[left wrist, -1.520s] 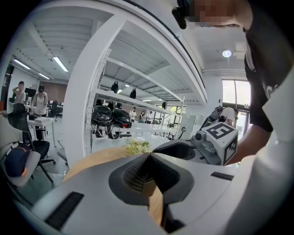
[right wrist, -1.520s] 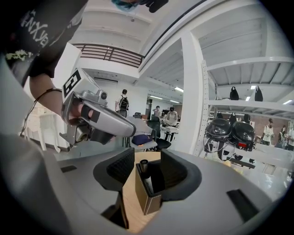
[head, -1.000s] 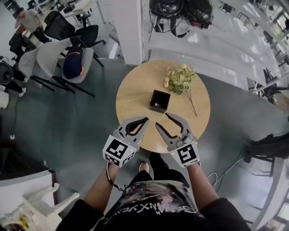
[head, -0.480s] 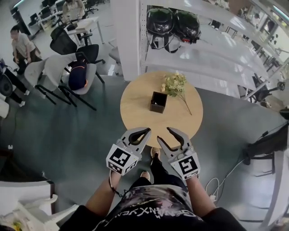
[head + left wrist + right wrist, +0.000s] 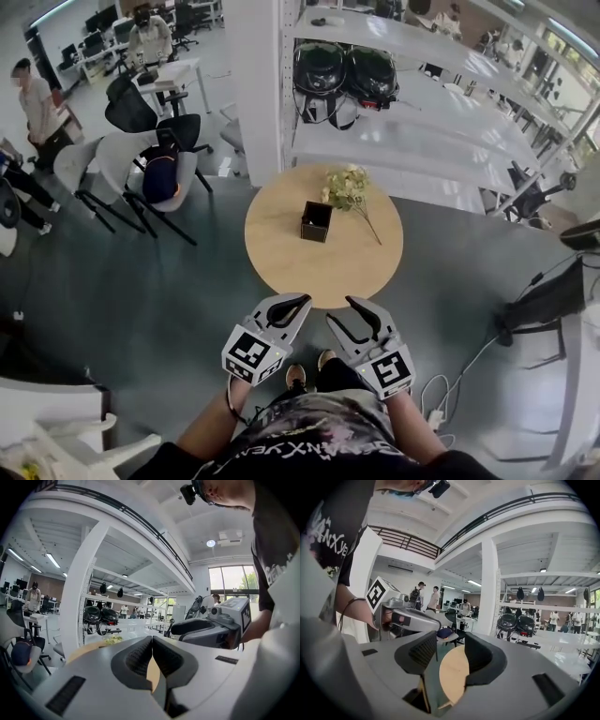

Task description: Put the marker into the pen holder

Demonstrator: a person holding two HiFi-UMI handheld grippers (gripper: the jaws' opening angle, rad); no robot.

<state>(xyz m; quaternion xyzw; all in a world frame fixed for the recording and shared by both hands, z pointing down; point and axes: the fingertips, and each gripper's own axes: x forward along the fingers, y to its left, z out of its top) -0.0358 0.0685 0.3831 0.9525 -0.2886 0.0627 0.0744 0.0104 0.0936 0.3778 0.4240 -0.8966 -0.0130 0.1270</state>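
The black square pen holder (image 5: pixel 316 221) stands upright near the middle of the round wooden table (image 5: pixel 281 253), with a sprig of pale flowers (image 5: pixel 349 189) lying to its right. No marker shows in any view. My left gripper (image 5: pixel 307 302) is shut with nothing between its pads (image 5: pixel 152 645), and it hangs over the floor just short of the table's near edge. My right gripper (image 5: pixel 339 311) beside it is open and empty (image 5: pixel 450 651). Through its jaws I see the table top (image 5: pixel 452 672) ahead. Both grippers point toward the table.
Grey office chairs (image 5: pixel 141 159) stand to the table's left. A white pillar (image 5: pixel 255 75) and white shelving with two dark helmets (image 5: pixel 333 66) rise behind it. People stand at desks at the far left. Cables (image 5: pixel 436 394) lie on the floor at the right.
I have backed away from the table. Both grippers, earlier over its near edge, now hang over the floor in front of it. Their jaws have not changed.
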